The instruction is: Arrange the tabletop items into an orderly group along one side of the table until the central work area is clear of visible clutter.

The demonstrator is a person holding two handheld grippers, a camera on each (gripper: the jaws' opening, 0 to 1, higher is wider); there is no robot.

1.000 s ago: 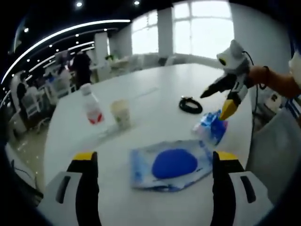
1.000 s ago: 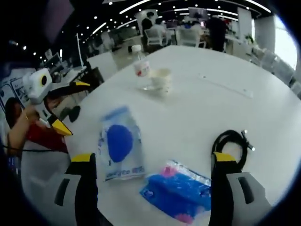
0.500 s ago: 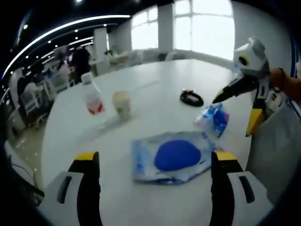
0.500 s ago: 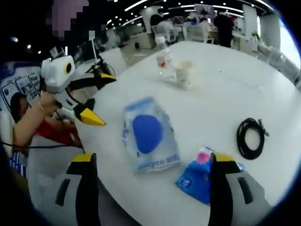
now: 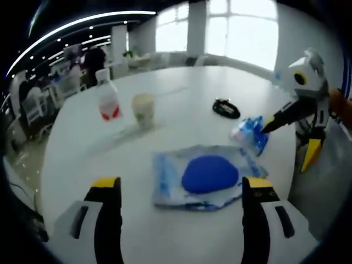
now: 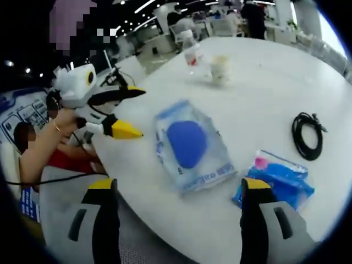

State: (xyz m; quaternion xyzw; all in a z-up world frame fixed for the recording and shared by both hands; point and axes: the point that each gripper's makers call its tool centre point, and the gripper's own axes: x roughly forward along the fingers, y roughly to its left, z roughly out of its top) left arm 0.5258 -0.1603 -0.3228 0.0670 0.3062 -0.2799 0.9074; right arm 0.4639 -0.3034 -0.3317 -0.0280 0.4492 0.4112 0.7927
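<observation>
On the round white table (image 5: 181,82) a clear packet with a blue disc (image 5: 206,175) lies just beyond my left gripper (image 5: 181,186), which is open and holds nothing. A small blue packet (image 5: 250,135) lies to its right, with a black cable coil (image 5: 225,108) behind. A bottle with a red label (image 5: 108,102) and a pale cup (image 5: 143,108) stand at the far left. My right gripper (image 5: 290,143) hovers open at the table's right edge, close to the small packet. In the right gripper view my right gripper (image 6: 179,187) is open over the table edge, the clear packet (image 6: 190,144) ahead and the small blue packet (image 6: 280,179) by its right jaw.
The left gripper (image 6: 142,113) is open at the table's left edge, held by a hand (image 6: 52,129). The cable (image 6: 307,135), bottle (image 6: 192,52) and cup (image 6: 220,69) sit farther back. Office chairs, desks and people fill the room behind, with bright windows (image 5: 247,38).
My right gripper has drawn back from over the small blue packet to the table's edge. Both cameras have pulled back a little; the items on the table lie where they were.
</observation>
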